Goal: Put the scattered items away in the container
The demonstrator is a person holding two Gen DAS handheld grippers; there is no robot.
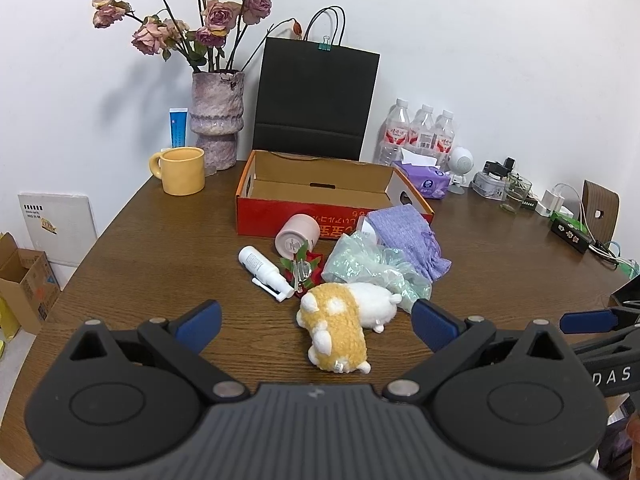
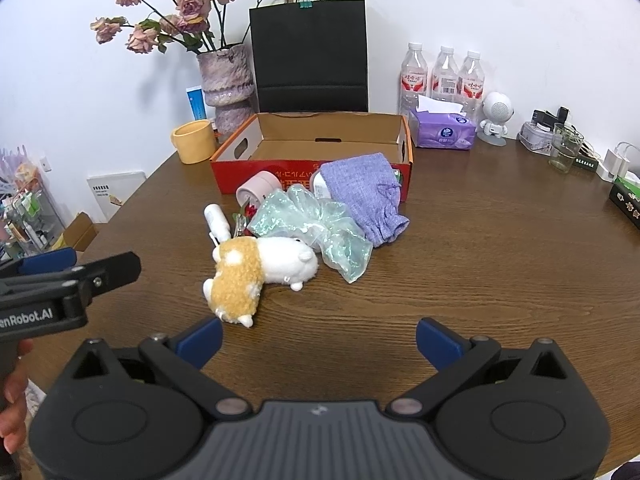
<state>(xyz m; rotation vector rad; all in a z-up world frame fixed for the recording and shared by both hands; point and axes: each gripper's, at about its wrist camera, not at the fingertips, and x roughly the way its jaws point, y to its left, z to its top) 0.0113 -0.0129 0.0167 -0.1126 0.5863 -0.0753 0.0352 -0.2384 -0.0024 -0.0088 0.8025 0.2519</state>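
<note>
A red open-topped cardboard box (image 2: 312,152) is seen empty near the back edge of a brown wooden table (image 2: 480,272). In front of it, mid-table, a lilac knitted pouch (image 2: 368,196), a crinkly mint cellophane bag (image 2: 312,228), a yellow-and-white plush toy (image 2: 256,268), a pink round jar (image 1: 298,236) and a white spray bottle (image 1: 262,266) are scattered close together. The plush is judged light and squashy, best pinched across its body; the jar is rigid and may roll. The left claw (image 1: 316,320) and right claw (image 2: 318,340) are held wide open and empty near the front edge.
</note>
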